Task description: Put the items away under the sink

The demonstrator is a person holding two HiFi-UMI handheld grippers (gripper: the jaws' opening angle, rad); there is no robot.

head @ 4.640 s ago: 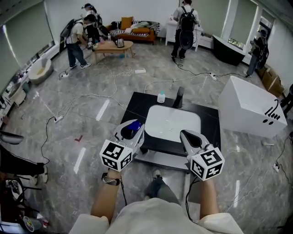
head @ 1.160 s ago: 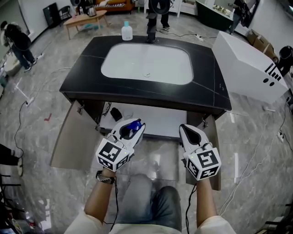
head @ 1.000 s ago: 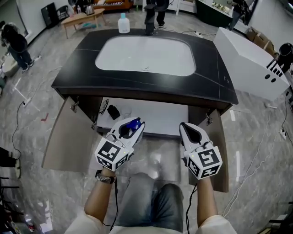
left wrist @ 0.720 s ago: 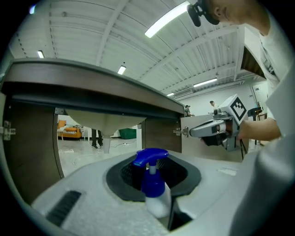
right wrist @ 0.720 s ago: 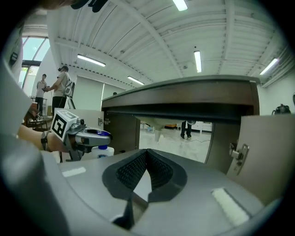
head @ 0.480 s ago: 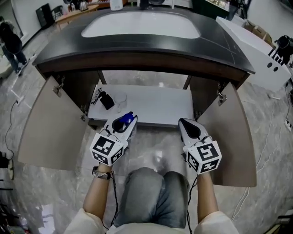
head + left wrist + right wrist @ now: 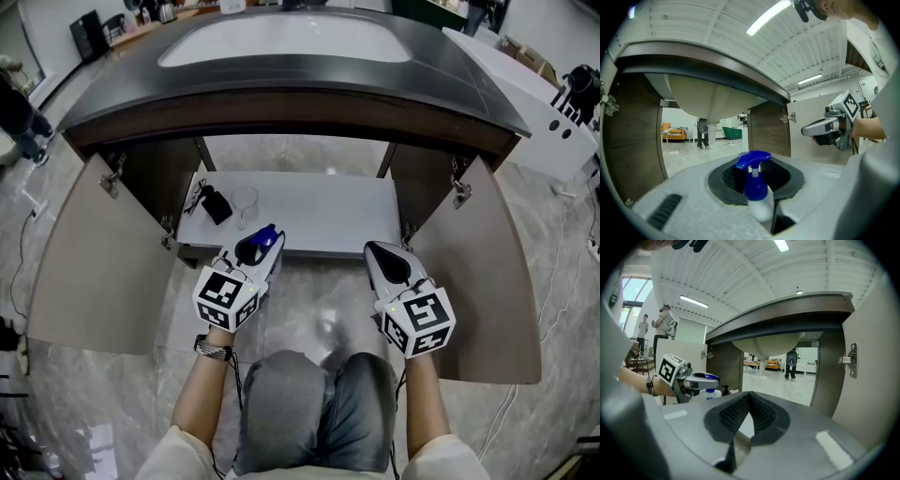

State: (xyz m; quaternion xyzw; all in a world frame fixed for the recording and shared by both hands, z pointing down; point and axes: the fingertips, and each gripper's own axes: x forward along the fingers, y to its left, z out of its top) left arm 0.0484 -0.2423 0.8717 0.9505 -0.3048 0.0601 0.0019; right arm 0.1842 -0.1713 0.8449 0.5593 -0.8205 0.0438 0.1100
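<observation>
Lower now, left gripper [image 7: 271, 240] clamps a blue-headed white spray bottle [image 7: 755, 188]; right gripper [image 7: 749, 395], also lower, closed empty.

Light-grey moulded left gripper [image 7: 265, 242] and right gripper [image 7: 380, 255], 1 white marker cube [image 7: 228, 298] apiece, black ribbed pads [image 7: 733, 416]. Thin black cables [image 7: 384, 422] trailing. Dark beaded wristband [image 7: 214, 349]. Cream short sleeves [image 7: 178, 455], grey trousers [image 7: 309, 403].

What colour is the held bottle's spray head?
The bottle has a blue spray head; best in left gripper view.
</observation>
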